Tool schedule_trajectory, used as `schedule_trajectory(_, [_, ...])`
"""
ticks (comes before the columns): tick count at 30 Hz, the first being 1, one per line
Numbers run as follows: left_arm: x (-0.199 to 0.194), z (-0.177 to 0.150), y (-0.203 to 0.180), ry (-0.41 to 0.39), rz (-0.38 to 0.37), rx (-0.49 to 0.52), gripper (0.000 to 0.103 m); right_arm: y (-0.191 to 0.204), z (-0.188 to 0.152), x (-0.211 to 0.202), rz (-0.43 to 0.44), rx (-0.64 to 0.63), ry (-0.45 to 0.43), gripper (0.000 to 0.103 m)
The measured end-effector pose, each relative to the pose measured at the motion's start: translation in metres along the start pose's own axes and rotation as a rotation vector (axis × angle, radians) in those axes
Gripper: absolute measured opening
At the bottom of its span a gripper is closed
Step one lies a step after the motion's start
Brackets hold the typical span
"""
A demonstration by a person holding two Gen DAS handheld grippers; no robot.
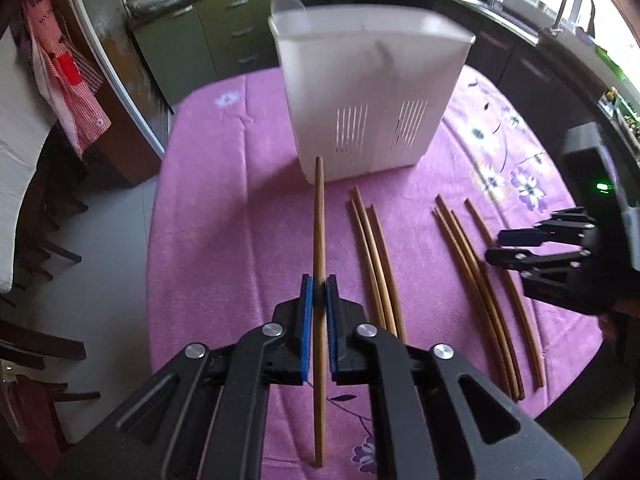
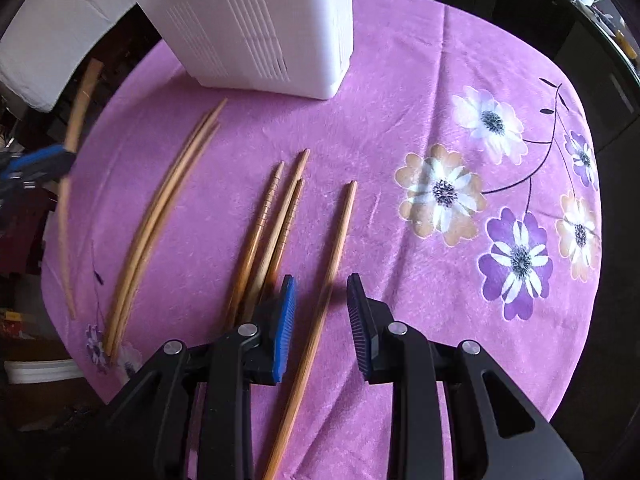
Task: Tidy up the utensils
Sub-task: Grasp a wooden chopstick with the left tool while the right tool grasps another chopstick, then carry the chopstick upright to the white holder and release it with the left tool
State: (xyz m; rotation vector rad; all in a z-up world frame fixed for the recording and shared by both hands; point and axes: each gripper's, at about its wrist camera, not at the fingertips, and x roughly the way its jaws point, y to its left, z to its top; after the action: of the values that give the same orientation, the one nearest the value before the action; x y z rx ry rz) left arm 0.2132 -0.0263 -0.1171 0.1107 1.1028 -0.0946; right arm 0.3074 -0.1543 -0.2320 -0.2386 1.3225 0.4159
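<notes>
My left gripper [image 1: 319,294] is shut on a wooden chopstick [image 1: 319,240] and holds it above the cloth, its far end pointing at the white slotted utensil holder [image 1: 372,96]. The held chopstick also shows in the right wrist view [image 2: 76,120]. Three light chopsticks [image 1: 376,264] lie to its right, and several darker chopsticks [image 1: 476,288] lie further right. My right gripper [image 2: 321,292] is open, its fingers either side of a single dark chopstick [image 2: 328,280] that lies on the cloth. It also shows in the left wrist view [image 1: 496,245].
The round table wears a purple cloth with flowers [image 2: 460,200]. The holder [image 2: 256,20] stands at the far side. Chairs [image 1: 48,248] stand left of the table. Kitchen cabinets [image 1: 224,32] and a sink tap [image 1: 576,4] lie behind.
</notes>
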Motion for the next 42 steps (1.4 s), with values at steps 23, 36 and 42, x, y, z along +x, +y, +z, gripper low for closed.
schedule_trajectory(23, [-0.077,-0.031,0.021,-0.18,-0.051,0.019,0.006,-0.001,-0.041,-0.117,0.023,0.008,-0.341,0.006])
schedule_trajectory(36, [-0.093,-0.032,0.015,-0.21,-0.086,0.048,0.006,0.008,-0.071,-0.167,0.048,-0.001,-0.448,0.006])
schedule_trajectory(42, [-0.105,-0.023,0.012,-0.225,-0.102,0.059,0.006,0.007,-0.073,-0.173,0.049,-0.007,-0.465,0.006])
